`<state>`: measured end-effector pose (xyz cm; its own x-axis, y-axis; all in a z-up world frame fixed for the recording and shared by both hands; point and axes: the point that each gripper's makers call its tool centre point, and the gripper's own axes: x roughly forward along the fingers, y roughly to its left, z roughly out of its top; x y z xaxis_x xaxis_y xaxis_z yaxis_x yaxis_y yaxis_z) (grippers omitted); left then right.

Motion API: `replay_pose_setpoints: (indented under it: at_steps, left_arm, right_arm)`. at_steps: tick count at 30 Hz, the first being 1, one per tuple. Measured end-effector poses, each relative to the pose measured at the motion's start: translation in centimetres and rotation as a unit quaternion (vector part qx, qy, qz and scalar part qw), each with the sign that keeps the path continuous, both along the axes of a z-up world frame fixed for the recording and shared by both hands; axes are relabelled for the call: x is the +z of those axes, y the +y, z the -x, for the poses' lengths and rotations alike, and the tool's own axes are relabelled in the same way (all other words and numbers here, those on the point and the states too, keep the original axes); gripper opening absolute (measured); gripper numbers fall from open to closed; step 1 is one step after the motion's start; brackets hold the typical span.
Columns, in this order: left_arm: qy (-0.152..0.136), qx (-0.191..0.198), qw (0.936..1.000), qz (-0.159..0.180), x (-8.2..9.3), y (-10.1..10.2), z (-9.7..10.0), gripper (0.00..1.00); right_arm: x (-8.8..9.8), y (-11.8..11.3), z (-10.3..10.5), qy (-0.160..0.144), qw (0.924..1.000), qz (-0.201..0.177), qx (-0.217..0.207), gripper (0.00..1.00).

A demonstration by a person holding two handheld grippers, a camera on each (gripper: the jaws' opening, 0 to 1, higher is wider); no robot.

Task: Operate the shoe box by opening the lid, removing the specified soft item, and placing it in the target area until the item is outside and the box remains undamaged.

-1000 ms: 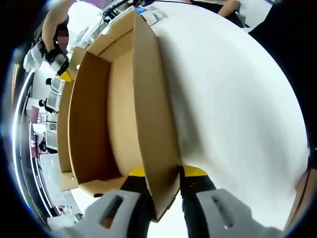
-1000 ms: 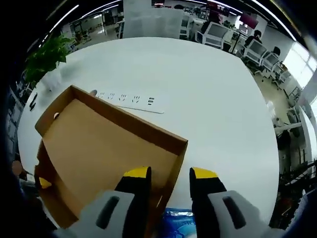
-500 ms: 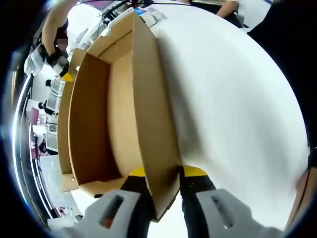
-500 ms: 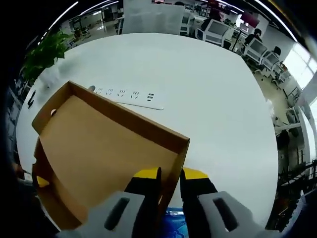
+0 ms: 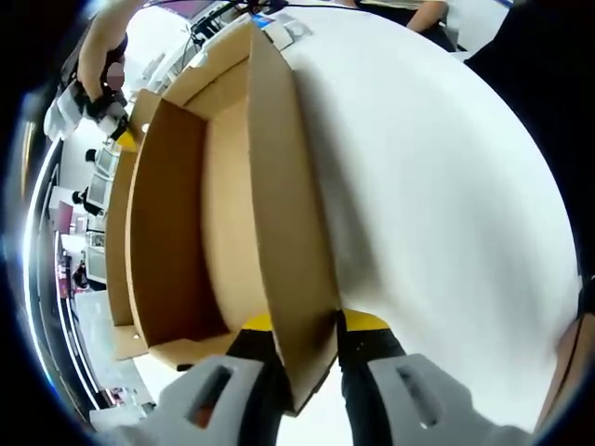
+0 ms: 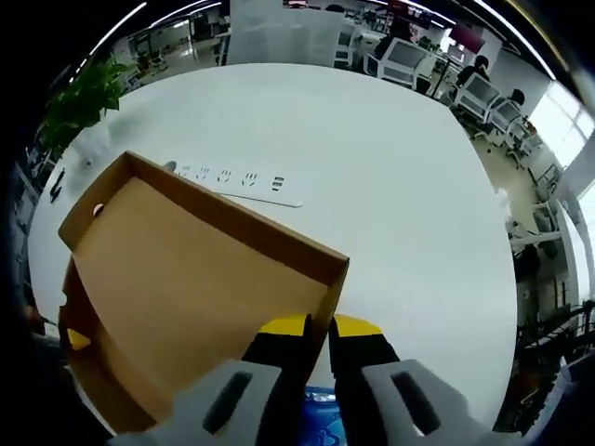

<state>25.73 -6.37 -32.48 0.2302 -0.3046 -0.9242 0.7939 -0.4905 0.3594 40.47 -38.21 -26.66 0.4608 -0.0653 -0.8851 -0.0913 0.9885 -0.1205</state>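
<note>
I have the shoe box [image 5: 200, 214] on the white worktop [image 5: 437, 204], and both of my grippers are on cardboard. The left gripper [image 5: 304, 327] is closed on the near end of a thin upright panel, and in the left gripper view I look along that panel into a brown interior. The right gripper [image 6: 316, 325] has its jaws drawn nearly together on the near corner of the lid's [image 6: 186, 279] rim, the cardboard edge pinched between them. The board looks light and fairly stiff but thin, so I judge it will crease or tear at the corners if I twist; holding along a folded edge, as now, seems the safest grip. The soft item [image 6: 325, 423] is, I think, the blue crinkly thing just below the right jaws, though so little of it shows that I cannot say what it is or whether it lies inside the box. It should be limp and light, best taken by a bunched fold. A white power strip [image 6: 232, 181] lies on the worktop just beyond the far edge of the lid, close enough to snag a swinging flap. A potted plant [image 6: 84, 102] stands at the far left, well apart.
</note>
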Motion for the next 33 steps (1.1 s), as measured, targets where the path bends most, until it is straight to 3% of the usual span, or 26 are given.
replay_pose_setpoints:
  at_steps: [20,33]
  left_arm:
    - [-0.001,-0.001,1.0000,-0.002,0.0,0.1,0.0,0.19]
    - [-0.002,-0.001,1.0000,-0.004,-0.1,0.1,0.0,0.19]
  right_arm:
    - [1.9,-0.6,-0.5,-0.019,0.9997,0.014,0.010,0.07]
    - [3.7,-0.6,-0.1,-0.070,0.9973,0.015,0.014,0.07]
